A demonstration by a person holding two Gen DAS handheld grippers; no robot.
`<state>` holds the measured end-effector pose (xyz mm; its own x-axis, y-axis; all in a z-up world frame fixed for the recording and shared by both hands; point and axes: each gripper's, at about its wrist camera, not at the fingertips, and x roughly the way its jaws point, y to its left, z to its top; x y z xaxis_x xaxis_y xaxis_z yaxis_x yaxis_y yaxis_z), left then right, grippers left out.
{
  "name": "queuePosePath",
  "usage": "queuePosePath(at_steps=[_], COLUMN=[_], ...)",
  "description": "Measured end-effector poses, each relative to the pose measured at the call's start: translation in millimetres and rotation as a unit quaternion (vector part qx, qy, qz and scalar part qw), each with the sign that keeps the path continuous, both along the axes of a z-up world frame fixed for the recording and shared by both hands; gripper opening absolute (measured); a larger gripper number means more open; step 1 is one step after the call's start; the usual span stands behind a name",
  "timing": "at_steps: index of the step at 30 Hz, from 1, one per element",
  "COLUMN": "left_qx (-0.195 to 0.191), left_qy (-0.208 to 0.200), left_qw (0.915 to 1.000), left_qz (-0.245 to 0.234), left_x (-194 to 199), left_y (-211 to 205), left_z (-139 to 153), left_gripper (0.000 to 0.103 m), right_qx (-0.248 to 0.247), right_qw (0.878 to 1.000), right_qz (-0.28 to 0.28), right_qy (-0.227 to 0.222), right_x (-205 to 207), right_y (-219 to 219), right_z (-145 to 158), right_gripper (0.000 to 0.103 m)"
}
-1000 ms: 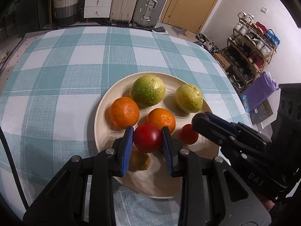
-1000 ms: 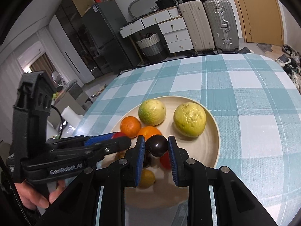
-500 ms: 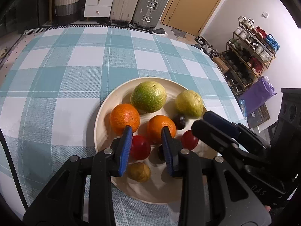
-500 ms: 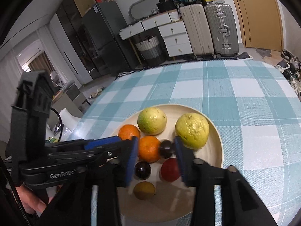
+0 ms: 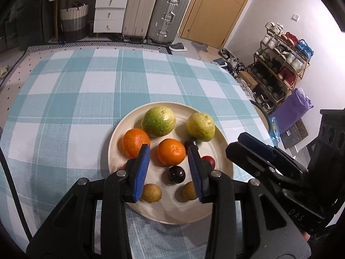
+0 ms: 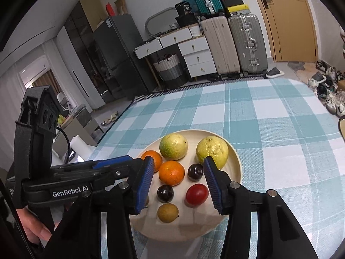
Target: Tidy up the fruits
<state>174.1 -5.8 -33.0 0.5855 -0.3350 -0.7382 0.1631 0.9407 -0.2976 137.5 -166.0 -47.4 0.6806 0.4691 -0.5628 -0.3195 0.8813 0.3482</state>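
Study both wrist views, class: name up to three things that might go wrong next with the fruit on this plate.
1. The round fruits sit loose and close together on the plate; a nudge to the dark plum or red tomato could send it rolling.
2. The left gripper and right gripper, both open and empty, hang close together over the plate and might collide.
3. The plate lies near the table edge, so a rolling fruit might fall off.

Left claw (image 5: pixel 169 153) and right claw (image 6: pixel 179 168) both empty, jaws just been opening, angled downward
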Motion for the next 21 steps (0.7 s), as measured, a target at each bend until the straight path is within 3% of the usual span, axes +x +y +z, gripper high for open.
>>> queuePosePath(at_steps=[1,3,5,6,8,18,21], left_qx=[0.000,0.003,0.013,0.016,0.023,0.032,0.038], left_qy=[-0.004,-0.010,-0.019,-0.025,-0.043,-0.129,-0.146], left_qw=[1.0000,0.9999,0.9997,0.9995,0.9986,0.9896,0.9865], left_qz=[0.002,0.005,0.012,0.015,0.022,0.057,0.064], left_x=[-1.6,-5.0,-10.1,-12.5,-19.8,-54.2,-63.2], left_y=[0.5,0.8,1.1,1.4,2.8,15.5,16.4], left_z=[3.2,8.3,14.2,16.8,24.4,67.0,76.3], left_gripper=[0.034,0.039,0.062,0.066,0.075,0.087,0.101], right_qx=[0.000,0.003,0.011,0.018,0.022,0.034,0.031], right_qw=[1.000,1.000,1.000,0.999,0.998,0.995,0.993], right_qz=[-0.002,-0.007,-0.013,-0.016,-0.018,-0.029,-0.032], right_qy=[-0.005,-0.015,-0.025,-0.036,-0.048,-0.087,-0.105], right_x=[-2.5,-7.5,-11.4,-15.0,-20.5,-46.2,-55.8], right_y=[-1.0,-4.3,-8.0,-10.7,-13.1,-20.7,-21.1], right_z=[2.5,7.7,12.4,16.1,21.9,44.2,52.1], right_gripper=[0.054,0.069,0.082,0.085,0.087,0.102,0.103])
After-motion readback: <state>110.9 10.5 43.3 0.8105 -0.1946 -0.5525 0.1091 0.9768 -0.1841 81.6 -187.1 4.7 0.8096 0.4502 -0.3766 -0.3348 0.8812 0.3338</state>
